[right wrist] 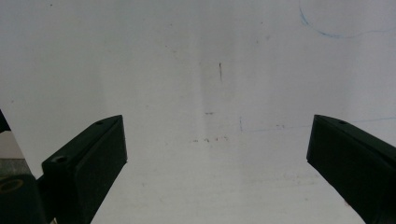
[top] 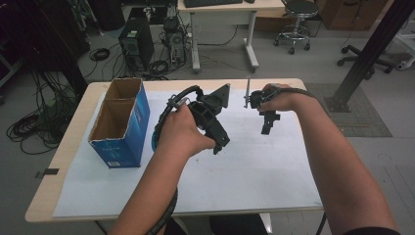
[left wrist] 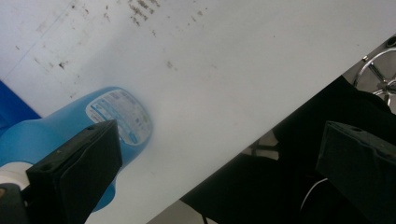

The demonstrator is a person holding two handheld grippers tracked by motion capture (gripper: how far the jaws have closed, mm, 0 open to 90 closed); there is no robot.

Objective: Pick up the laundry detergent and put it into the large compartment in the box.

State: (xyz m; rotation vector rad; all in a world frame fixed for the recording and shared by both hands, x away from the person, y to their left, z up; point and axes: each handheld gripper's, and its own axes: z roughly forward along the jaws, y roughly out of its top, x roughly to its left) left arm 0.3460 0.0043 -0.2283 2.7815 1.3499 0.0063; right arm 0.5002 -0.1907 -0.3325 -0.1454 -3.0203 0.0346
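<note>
Left hand-held gripper [left wrist: 219,154] jaws apart, empty; right hand-held gripper [right wrist: 217,154] same. One blue plastic bottle [left wrist: 70,135] lower left, one cardboard box [top: 121,121], white counter [top: 254,176].

Probably a lab (computer tower [top: 136,46], floor cables [top: 29,128], stool [top: 295,24]).

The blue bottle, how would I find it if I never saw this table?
Start at the white sheet covering the table, then find the open blue cardboard box on its left side. The blue bottle lies on the sheet close to that box, beside the left gripper. It alone is rounded plastic with a white printed label.
</note>
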